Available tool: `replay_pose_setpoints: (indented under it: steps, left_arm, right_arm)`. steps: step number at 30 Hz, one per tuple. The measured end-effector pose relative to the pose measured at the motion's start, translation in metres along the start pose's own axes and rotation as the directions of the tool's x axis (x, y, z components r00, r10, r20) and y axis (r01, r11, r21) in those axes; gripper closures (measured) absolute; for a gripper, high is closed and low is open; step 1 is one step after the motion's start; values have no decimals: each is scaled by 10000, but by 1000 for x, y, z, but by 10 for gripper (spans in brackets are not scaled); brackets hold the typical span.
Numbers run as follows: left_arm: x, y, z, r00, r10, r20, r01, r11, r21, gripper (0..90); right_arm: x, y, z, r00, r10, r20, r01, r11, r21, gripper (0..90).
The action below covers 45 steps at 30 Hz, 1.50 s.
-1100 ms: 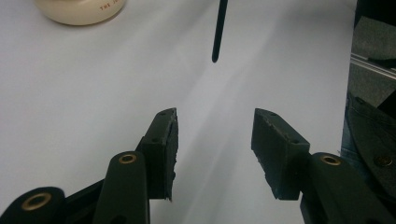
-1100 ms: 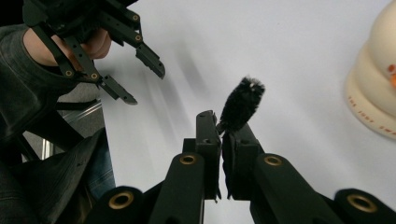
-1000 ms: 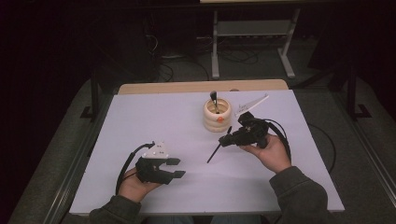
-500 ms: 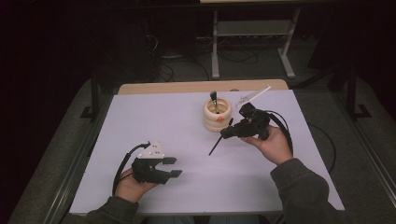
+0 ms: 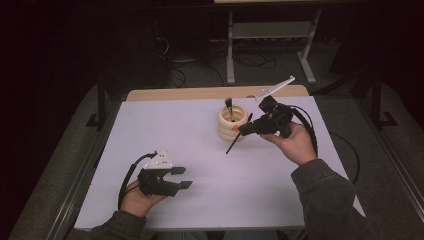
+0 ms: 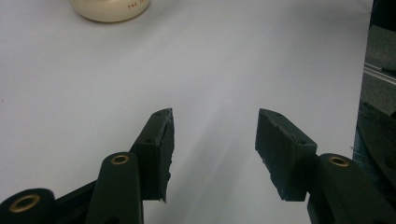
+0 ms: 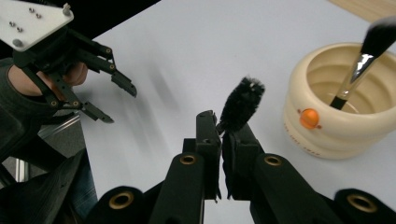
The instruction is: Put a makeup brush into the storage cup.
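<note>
On the white table (image 5: 200,150), a cream ribbed pot (image 5: 232,121) is sitting at upper centre, holding 1 make-up brush (image 5: 228,105) leaning inside. The right gripper (image 5: 246,129), just right of the pot, is clamping a black brush (image 5: 234,141); the right gripper view is showing its fluffy head (image 7: 242,103). The left gripper (image 5: 183,177), lower left, is resting with jaws apart on bare table.
</note>
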State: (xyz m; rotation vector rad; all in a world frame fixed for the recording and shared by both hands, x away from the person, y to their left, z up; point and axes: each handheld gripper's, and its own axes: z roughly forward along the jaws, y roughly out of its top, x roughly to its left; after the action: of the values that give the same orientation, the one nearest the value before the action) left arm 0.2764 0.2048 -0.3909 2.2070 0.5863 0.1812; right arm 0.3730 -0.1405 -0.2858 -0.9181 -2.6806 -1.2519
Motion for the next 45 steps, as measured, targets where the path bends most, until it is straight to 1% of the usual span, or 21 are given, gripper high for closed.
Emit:
replay_pose_setpoints:
  steps: [3, 5, 6, 11, 14, 15, 18, 19, 22, 23, 27, 28, 32, 34, 35, 37, 39, 40, 42, 44, 45]
  left_arm:
    - [1, 0, -1, 10000, -55, -26, 55, 10000, -31, 460]
    - [2, -1, -1, 10000, -17, -58, 17, 10000, -18, 457]
    - [2, -1, -1, 10000, -74, -51, 73, 10000, -50, 455]
    - [4, -2, -2, 9997, -155, -170, 154, 9999, -51, 439]
    - [4, -2, -3, 9996, -222, -196, 221, 9997, -98, 433]
    - [5, -2, -4, 9996, -180, -210, 177, 9998, -112, 433]
    - [5, -2, -4, 9995, -242, -206, 238, 9996, -161, 428]
    - [5, -2, -4, 9994, -282, -210, 278, 9994, -186, 427]
    - [6, -2, -5, 9994, -224, -267, 219, 9996, -167, 423]
    - [6, -2, -5, 9994, -191, -288, 186, 9997, -160, 422]
    - [7, -4, -7, 9992, -272, -284, 266, 9994, -210, 421]
    - [7, -4, -7, 9991, -327, -278, 321, 9992, -244, 419]
    - [8, -4, -7, 9991, -324, -288, 316, 9991, -277, 417]
    - [7, -4, -7, 9991, -307, -293, 300, 9992, -250, 417]
    - [7, -4, -7, 9991, -325, -285, 317, 9991, -268, 416]
    - [7, -4, -7, 9991, -337, -266, 327, 9989, -347, 417]
    - [7, -4, -9, 9989, -385, -269, 375, 9985, -389, 416]
    - [8, -4, -9, 9989, -370, -274, 360, 9986, -385, 416]
    - [8, -4, -10, 9990, -337, -288, 326, 9988, -378, 416]
    - [8, -4, -10, 9983, -513, -263, 501, 9978, -433, 416]
    - [8, -4, -10, 9984, -500, -260, 488, 9979, -422, 416]
  right_arm:
    - [-2, 4, -3, 9999, 55, 91, -55, 10000, -3, 844]
    - [-4, 7, -5, 9998, -25, 204, 25, 10000, -7, 845]
    - [-4, 9, -7, 9997, 110, 211, -109, 9999, -37, 844]
    - [-8, 18, -14, 9993, 167, 340, -159, 9996, -242, 844]
    - [-11, 26, -19, 9986, 153, 514, -131, 9990, -435, 844]
    - [-12, 28, -20, 9983, 176, 558, -151, 9989, -442, 845]
    - [-15, 35, -23, 9973, 261, 693, -224, 9983, -535, 845]
    - [-16, 38, -24, 9972, 286, 696, -248, 9982, -552, 844]
    - [-22, 42, -24, 9960, 380, 815, -337, 9979, -546, 844]
    - [-24, 43, -23, 9951, 509, 844, -465, 9975, -536, 845]
    - [-34, 47, -22, 9933, 733, 899, -683, 9960, -572, 844]
    - [-36, 47, -22, 9925, 742, 972, -687, 9959, -595, 845]
    - [-41, 51, -22, 9889, 896, 1186, -824, 9945, -642, 845]
    - [-43, 54, -23, 9863, 1060, 1261, -979, 9929, -682, 845]
    - [-44, 55, -23, 9855, 1019, 1354, -929, 9931, -712, 844]
    - [-46, 58, -24, 9831, 1148, 1429, -1046, 9915, -769, 845]
    - [-48, 59, -24, 9821, 1122, 1513, -1006, 9915, -827, 844]
    - [-49, 60, -24, 9804, 1233, 1538, -1104, 9898, -898, 844]
    - [-52, 60, -23, 9786, 1254, 1631, -1106, 9891, -973, 844]
    - [-55, 59, -23, 9741, 1389, 1784, -1237, 9879, -935, 845]
    - [-56, 59, -22, 9730, 1442, 1800, -1289, 9872, -939, 844]
